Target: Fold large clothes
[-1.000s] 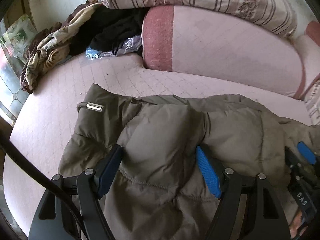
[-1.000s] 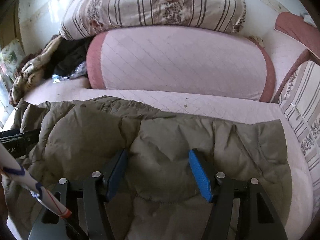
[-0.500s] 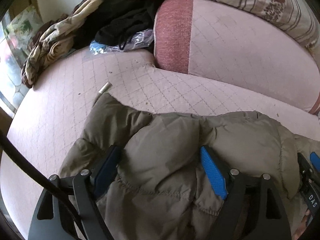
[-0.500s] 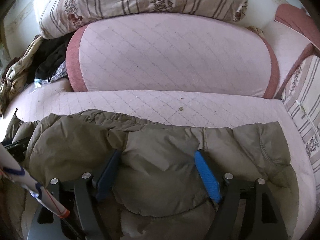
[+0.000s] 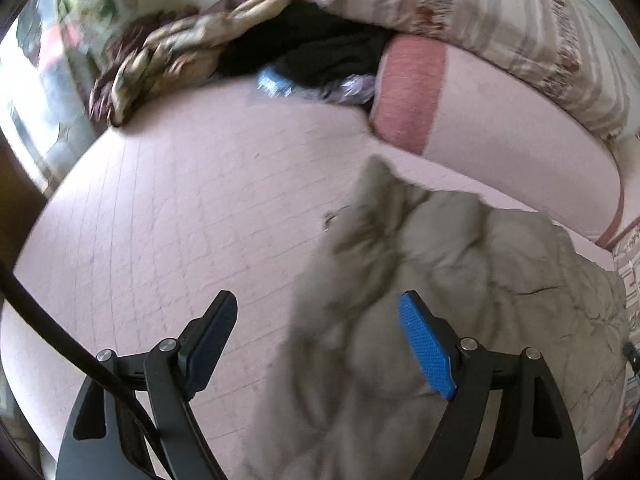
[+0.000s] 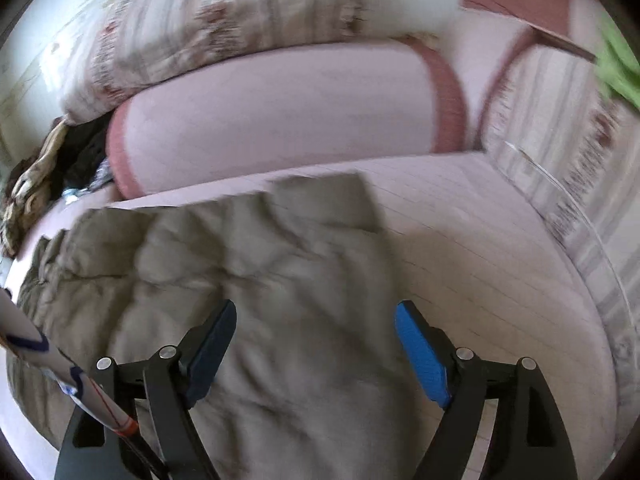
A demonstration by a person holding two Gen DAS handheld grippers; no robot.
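The olive padded jacket [image 6: 256, 280] lies crumpled on the pink quilted sofa seat [image 5: 180, 220], just in front of the pink back cushion [image 6: 288, 108], its top edge bunched and uneven. The left tool [image 5: 316, 344] hangs over the jacket's left edge with its jaws spread and nothing pinched; its dark pad sits over bare seat. The right tool [image 6: 314, 344] is over the jacket's right part, its jaws opening, fabric below but not gripped. For a clean fold, I'd judge each tool should take an outer edge of the jacket, level with the other, and pinch both padded layers firmly, since the puffy cloth looks likely to spring back. The heap of clothes [image 5: 192, 52] beyond the jacket's left side is well clear.
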